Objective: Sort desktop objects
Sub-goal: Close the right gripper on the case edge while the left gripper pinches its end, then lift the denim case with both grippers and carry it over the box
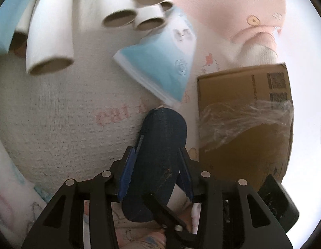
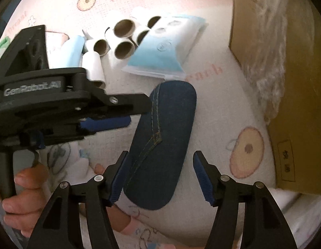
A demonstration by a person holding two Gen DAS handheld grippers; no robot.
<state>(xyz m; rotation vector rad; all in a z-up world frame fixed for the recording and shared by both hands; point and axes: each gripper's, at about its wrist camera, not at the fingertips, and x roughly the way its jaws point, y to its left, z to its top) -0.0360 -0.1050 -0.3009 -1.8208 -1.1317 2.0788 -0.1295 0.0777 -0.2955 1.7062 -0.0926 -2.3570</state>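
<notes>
Far left: a cluster of cardboard tubes (image 2: 121, 39), white-wrapped with brown bores, some upright with open ends showing, one lying on its side. All sit on the printed blanket (image 2: 218, 112), a soft woven cloth with pink lettering and cartoon motifs.

Just right of the tubes: a flat blue and white plastic pack (image 2: 166, 49), smooth and slightly glossy, lying against them.

Centre: the denim case (image 2: 162, 143), an elongated, round-ended shell covered in dark blue denim with yellow stitching. The left gripper (image 1: 156, 174) is clamped across its near half, ribbed blue pads pressed to both sides. In the right wrist view it reaches in from the left, one pad (image 2: 106, 123) at the case's edge. The right gripper (image 2: 161, 178) straddles the case's near end with fingers apart; whether its left pad touches cannot be told, the right pad stands clear.

Right: a brown cardboard box (image 1: 243, 124), flat-sided, with wrinkled clear tape and printed labels.

Judgement: the step in hand is carrying or transferring the case. Next move likely calls for firm closure by the right gripper, or a placement beside like items; the box's purpose is not evident
</notes>
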